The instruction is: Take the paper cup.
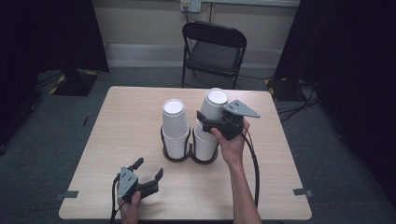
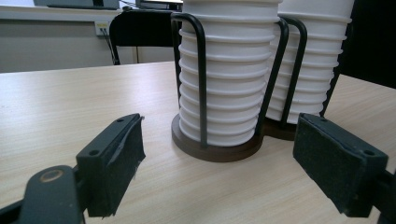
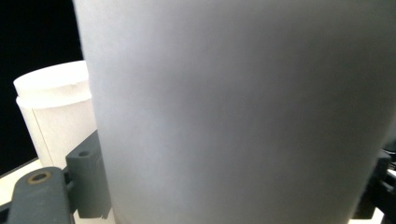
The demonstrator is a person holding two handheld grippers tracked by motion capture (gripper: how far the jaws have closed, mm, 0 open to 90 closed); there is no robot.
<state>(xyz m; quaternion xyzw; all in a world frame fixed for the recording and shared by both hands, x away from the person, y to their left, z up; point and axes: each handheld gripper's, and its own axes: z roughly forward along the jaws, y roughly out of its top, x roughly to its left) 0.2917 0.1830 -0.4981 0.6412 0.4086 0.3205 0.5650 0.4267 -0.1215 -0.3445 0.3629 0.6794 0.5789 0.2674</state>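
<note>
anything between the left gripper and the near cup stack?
Nothing visible. The left gripper is open, facing the near stack of white paper cups in its black wire holder; bare light wooden table lies between.

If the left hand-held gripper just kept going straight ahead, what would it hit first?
Probably the dark round base of the cup holder under the near stack of white cups; the left hand-held gripper, jaws open, points right at it across bare table.

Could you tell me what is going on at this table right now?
A person is working with tongs in each hand. The right tongs are closed around the top cup of the right stack in a black double holder, tilted as if coming off. The left tongs rest open on the table, facing the left stack.
</note>
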